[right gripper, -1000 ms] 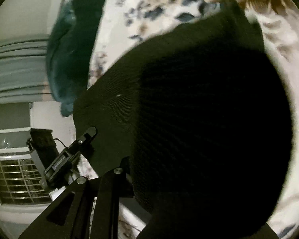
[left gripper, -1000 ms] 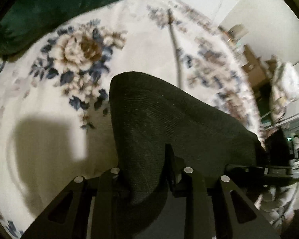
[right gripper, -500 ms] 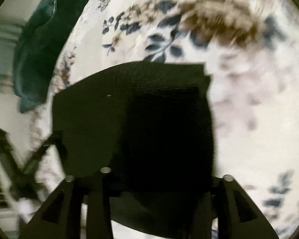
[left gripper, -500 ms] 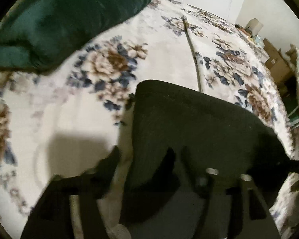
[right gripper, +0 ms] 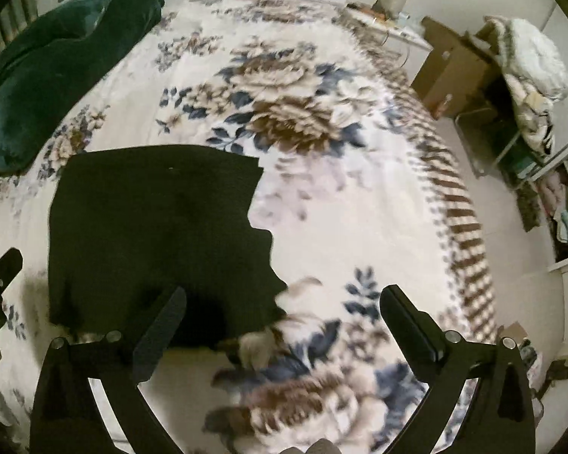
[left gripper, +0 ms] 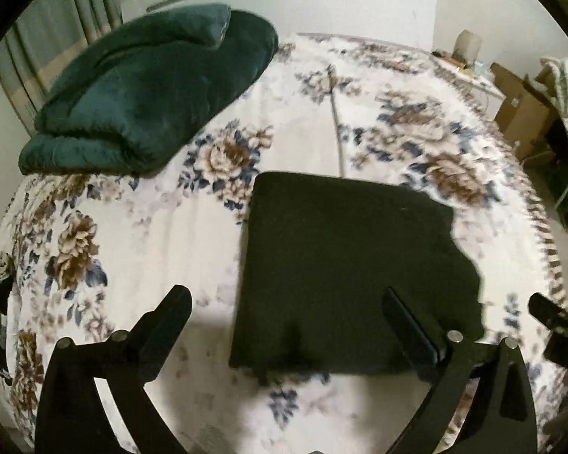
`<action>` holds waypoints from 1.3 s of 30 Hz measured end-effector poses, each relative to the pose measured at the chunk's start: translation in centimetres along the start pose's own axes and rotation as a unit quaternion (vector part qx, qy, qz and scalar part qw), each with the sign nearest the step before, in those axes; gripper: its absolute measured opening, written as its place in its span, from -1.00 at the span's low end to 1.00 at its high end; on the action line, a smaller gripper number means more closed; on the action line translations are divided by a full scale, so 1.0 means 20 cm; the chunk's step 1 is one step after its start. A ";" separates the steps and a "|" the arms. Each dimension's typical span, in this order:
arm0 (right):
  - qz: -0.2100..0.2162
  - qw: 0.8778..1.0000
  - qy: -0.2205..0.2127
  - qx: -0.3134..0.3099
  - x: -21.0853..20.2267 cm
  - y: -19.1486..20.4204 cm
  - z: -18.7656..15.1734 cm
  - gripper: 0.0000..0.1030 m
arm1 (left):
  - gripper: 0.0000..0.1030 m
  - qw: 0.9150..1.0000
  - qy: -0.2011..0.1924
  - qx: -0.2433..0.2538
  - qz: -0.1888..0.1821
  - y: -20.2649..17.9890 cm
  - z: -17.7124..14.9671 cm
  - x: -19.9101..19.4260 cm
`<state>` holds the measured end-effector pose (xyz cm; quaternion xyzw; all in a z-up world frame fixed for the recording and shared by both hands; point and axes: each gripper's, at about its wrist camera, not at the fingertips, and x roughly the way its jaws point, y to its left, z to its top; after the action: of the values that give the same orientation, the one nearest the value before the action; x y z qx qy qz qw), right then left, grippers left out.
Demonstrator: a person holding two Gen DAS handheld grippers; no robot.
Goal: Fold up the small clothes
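A black knit garment (left gripper: pixel 344 272) lies folded flat on the floral bedspread (left gripper: pixel 193 249). It also shows in the right wrist view (right gripper: pixel 151 234), left of centre. My left gripper (left gripper: pixel 287 302) is open and empty, raised above the garment's near edge. My right gripper (right gripper: pixel 284 299) is open and empty, raised above the garment's near right corner. The other gripper's tip shows at the right edge of the left wrist view (left gripper: pixel 553 317) and at the left edge of the right wrist view (right gripper: pixel 0 280).
A dark green pillow (left gripper: pixel 147 90) lies at the bed's far left. The bed's striped right edge (right gripper: pixel 469 234) drops to the floor. Cardboard boxes (right gripper: pixel 458 68) and a rack with piled linens (right gripper: pixel 530 60) stand to the right.
Both grippers have let go of the black garment, opened, and pulled up and back. The garment now lies flat on the bed.
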<state>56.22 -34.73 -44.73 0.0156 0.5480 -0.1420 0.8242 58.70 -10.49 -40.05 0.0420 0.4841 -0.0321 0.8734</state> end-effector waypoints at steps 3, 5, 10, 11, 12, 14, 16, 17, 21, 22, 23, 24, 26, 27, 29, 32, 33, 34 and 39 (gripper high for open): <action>-0.007 1.000 -0.022 0.001 -0.24 -0.06 -0.07 1.00 | 0.99 1.000 -0.013 0.003 0.000 -0.03 -0.01 -0.19; -0.009 0.999 -0.033 0.002 -0.38 -0.08 -0.11 1.00 | 1.00 1.000 -0.022 0.001 -0.003 -0.04 -0.02 -0.34; -0.015 0.998 -0.064 0.006 -0.76 -0.17 -0.21 1.00 | 0.99 0.999 -0.041 0.000 0.002 -0.06 -0.07 -0.70; -0.017 0.997 -0.072 0.004 -0.85 -0.18 -0.23 1.00 | 0.99 0.999 -0.044 0.000 0.003 -0.07 -0.08 -0.78; -0.018 0.997 -0.081 0.003 -0.95 -0.20 -0.25 1.00 | 0.99 0.999 -0.048 0.000 0.002 -0.07 -0.09 -0.86; -0.021 0.995 -0.098 0.003 -1.16 -0.23 -0.30 1.00 | 0.99 0.998 -0.058 -0.001 0.004 -0.08 -0.12 -1.02; -0.019 0.993 -0.113 0.005 -1.35 -0.25 -0.36 1.00 | 0.99 0.998 -0.067 -0.003 0.003 -0.08 -0.15 -1.18; -0.018 0.993 -0.118 0.006 -1.43 -0.26 -0.38 1.00 | 0.99 0.997 -0.073 -0.005 0.004 -0.08 -0.17 -1.28; -0.008 0.989 -0.145 0.012 -1.80 -0.32 -0.51 1.00 | 0.99 0.996 -0.092 -0.008 0.002 -0.09 -0.23 -1.58; -0.005 0.988 -0.152 0.012 -1.88 -0.33 -0.54 1.00 | 0.99 0.996 -0.093 -0.008 -0.001 -0.09 -0.25 -1.64; 0.000 0.987 -0.161 0.013 -1.99 -0.34 -0.58 1.00 | 0.99 0.995 -0.095 -0.009 -0.006 -0.09 -0.27 -1.70; 0.003 0.986 -0.166 0.014 -2.05 -0.35 -0.60 1.00 | 0.99 0.995 -0.099 -0.009 -0.006 -0.10 -0.29 -1.76; 0.012 0.984 -0.176 0.015 -2.21 -0.38 -0.67 1.00 | 0.99 0.994 -0.109 -0.005 -0.006 -0.10 -0.33 -1.89; 0.017 0.983 -0.184 0.015 -2.30 -0.39 -0.71 1.00 | 0.99 0.994 -0.113 -0.003 -0.005 -0.10 -0.34 -1.94; 0.025 0.981 -0.194 0.011 -2.43 -0.41 -0.77 1.00 | 0.99 0.993 -0.121 -0.003 -0.007 -0.09 -0.38 -2.06; 0.037 0.978 -0.203 0.010 -2.60 -0.43 -0.87 1.00 | 0.99 0.991 -0.132 -0.002 -0.008 -0.08 -0.42 -2.20; 0.042 0.978 -0.203 0.011 -2.64 -0.44 -0.90 1.00 | 0.99 0.991 -0.137 0.002 -0.006 -0.08 -0.44 -2.25; 0.046 0.978 -0.205 0.013 -2.69 -0.45 -0.94 1.00 | 0.99 0.990 -0.140 0.006 -0.002 -0.09 -0.46 -2.28; 0.054 0.975 -0.214 0.022 -2.86 -0.50 -1.07 1.00 | 0.99 0.989 -0.145 0.005 -0.007 -0.09 -0.54 -2.40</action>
<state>13.92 -28.05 0.02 0.0321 0.3537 -0.1094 0.9284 24.02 -10.41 -5.00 0.0378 0.3528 -0.0461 0.9338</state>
